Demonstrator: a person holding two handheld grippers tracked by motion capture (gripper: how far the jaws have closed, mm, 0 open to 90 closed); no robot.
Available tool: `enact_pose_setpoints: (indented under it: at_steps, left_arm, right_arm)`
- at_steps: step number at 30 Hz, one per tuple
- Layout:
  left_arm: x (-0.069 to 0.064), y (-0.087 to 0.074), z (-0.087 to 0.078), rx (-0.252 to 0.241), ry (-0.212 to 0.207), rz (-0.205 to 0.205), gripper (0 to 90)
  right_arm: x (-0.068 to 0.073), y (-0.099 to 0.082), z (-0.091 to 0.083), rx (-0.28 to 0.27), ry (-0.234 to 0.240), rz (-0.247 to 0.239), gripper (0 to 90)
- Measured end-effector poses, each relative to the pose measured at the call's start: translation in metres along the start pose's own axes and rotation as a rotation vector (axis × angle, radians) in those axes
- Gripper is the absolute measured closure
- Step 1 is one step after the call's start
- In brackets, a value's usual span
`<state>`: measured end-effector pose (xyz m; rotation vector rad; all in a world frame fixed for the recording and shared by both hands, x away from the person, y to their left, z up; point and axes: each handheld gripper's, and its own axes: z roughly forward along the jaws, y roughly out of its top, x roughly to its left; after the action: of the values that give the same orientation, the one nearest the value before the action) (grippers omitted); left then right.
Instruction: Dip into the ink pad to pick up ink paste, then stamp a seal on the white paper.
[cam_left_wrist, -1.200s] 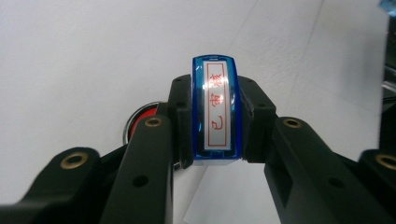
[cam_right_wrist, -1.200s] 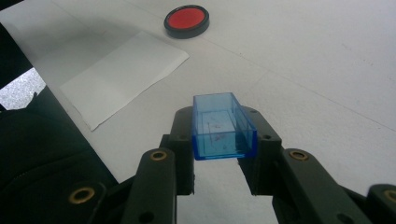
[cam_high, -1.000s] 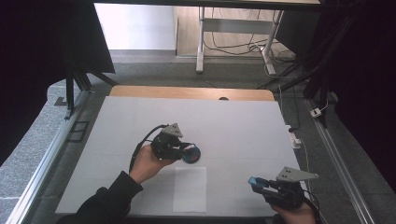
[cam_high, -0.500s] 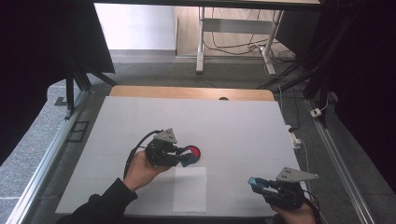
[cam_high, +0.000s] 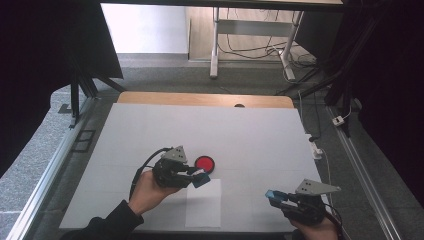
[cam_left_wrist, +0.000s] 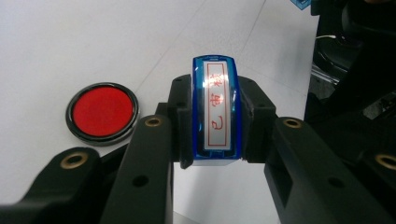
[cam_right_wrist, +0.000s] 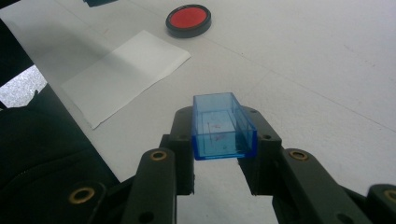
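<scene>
Plainly, the round ink pad (cam_high: 204, 163) lay open just below the middle of the high view, a black-rimmed dish whose well held a flat bed of red ink; in the left gripper view it sat at the left of the frame (cam_left_wrist: 102, 113) on the white table (cam_high: 250, 135).

Just beside it, at lower left of centre, the left gripper (cam_high: 199, 178) had its jaws clamped on a stamp (cam_left_wrist: 217, 109): a blue, clear-edged block with a white face, a red frame line and red characters, held upright between the two black jaws in the middle of the left gripper view. Stamp and ink pad were near but apart.

Below them, at the bottom centre of the high view, a white sheet of paper (cam_high: 204, 202) lay flat on the table.

At the lower right of the high view, the right gripper (cam_high: 276, 196) gripped the stamp's cap (cam_right_wrist: 221, 126), a clear blue open-topped box with faint red smudges on its floor, pinched at both sides by the jaws. The ink pad (cam_right_wrist: 188, 19) and paper (cam_right_wrist: 126, 74) showed toward the upper left of the right gripper view.
</scene>
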<state>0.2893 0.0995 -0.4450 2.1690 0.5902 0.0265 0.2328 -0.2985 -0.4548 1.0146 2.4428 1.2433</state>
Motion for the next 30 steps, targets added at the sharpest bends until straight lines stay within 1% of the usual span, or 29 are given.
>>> enact_pose_setpoints:
  at_steps: [2, 6, 9, 11, 13, 18, 22, 24, 27, 28, 30]
  left_arm:
    - [-0.001, -0.001, 0.001, 0.006, -0.005, 0.002, 70.0]
    - [-0.006, -0.002, 0.006, 0.026, 0.001, 0.012, 70.0]
    - [-0.007, -0.003, 0.009, 0.033, -0.017, -0.012, 70.0]
    - [-0.008, -0.004, 0.012, 0.038, -0.028, -0.014, 70.0]
    - [-0.009, -0.006, 0.015, 0.057, -0.020, -0.001, 70.0]
    - [-0.010, -0.009, 0.023, 0.092, 0.004, 0.010, 70.1]
    - [-0.010, -0.013, 0.031, 0.123, 0.014, 0.016, 70.1]
    - [-0.010, -0.014, 0.034, 0.137, 0.012, 0.016, 70.0]
    - [-0.010, -0.014, 0.038, 0.148, 0.023, 0.022, 70.1]
    - [-0.009, -0.015, 0.040, 0.147, 0.022, 0.018, 70.1]
    - [-0.008, -0.015, 0.042, 0.154, 0.023, 0.023, 70.1]
  right_arm:
    - [0.000, 0.000, 0.000, -0.003, 0.001, 0.000, 68.8]
    - [0.000, 0.000, 0.000, -0.005, 0.002, -0.001, 68.9]
    - [0.000, 0.000, 0.000, -0.002, 0.002, -0.001, 68.9]
    - [0.000, 0.000, 0.000, -0.002, 0.002, -0.001, 68.8]
    - [0.000, 0.000, 0.000, -0.001, 0.001, -0.002, 68.8]
    - [0.000, 0.000, 0.000, -0.003, 0.002, -0.002, 68.9]
    - [0.000, 0.000, 0.000, -0.001, 0.003, -0.002, 68.8]
    - [0.000, 0.000, 0.000, -0.001, 0.003, -0.002, 68.8]
    - [0.000, 0.000, 0.000, 0.000, 0.003, -0.003, 68.9]
    - [0.000, 0.000, 0.000, 0.000, 0.003, -0.002, 68.8]
    - [0.000, 0.000, 0.000, 0.002, 0.000, -0.002, 68.8]
